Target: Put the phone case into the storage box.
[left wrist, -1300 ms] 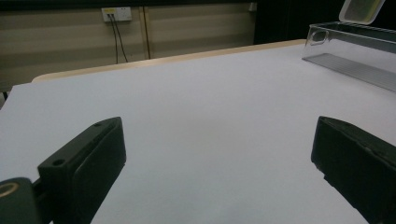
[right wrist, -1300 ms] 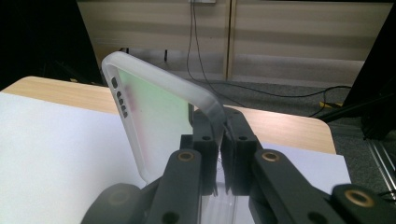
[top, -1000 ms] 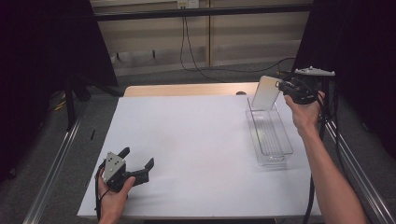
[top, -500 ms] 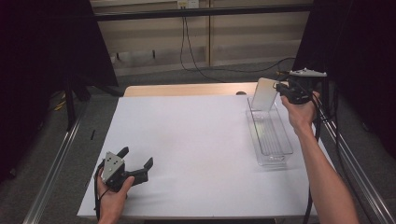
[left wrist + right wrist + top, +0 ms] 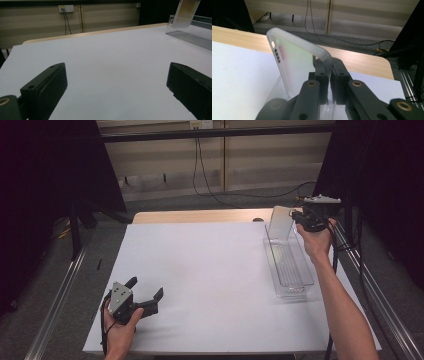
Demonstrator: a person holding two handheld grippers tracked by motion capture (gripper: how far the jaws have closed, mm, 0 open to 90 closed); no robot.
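Right gripper [image 5: 329,82]: jaws closed on one long edge of a frosted phone case [image 5: 294,62], pinching its thin wall between the pads. The case stands nearly upright, its lower end inside the far end of a clear tray [image 5: 287,265] at the table's right side (whether that end touches the tray floor cannot be told). The case looks light, soft and springy, probably rubbery enough not to slip; it would likely bend or twist if swung by this one edge, so a grip near the middle of a long side seems soundest. Left gripper [image 5: 145,301]: jaws spread wide, holding nothing, resting low over the white table [image 5: 210,270] near its front left corner, well apart from the tray.
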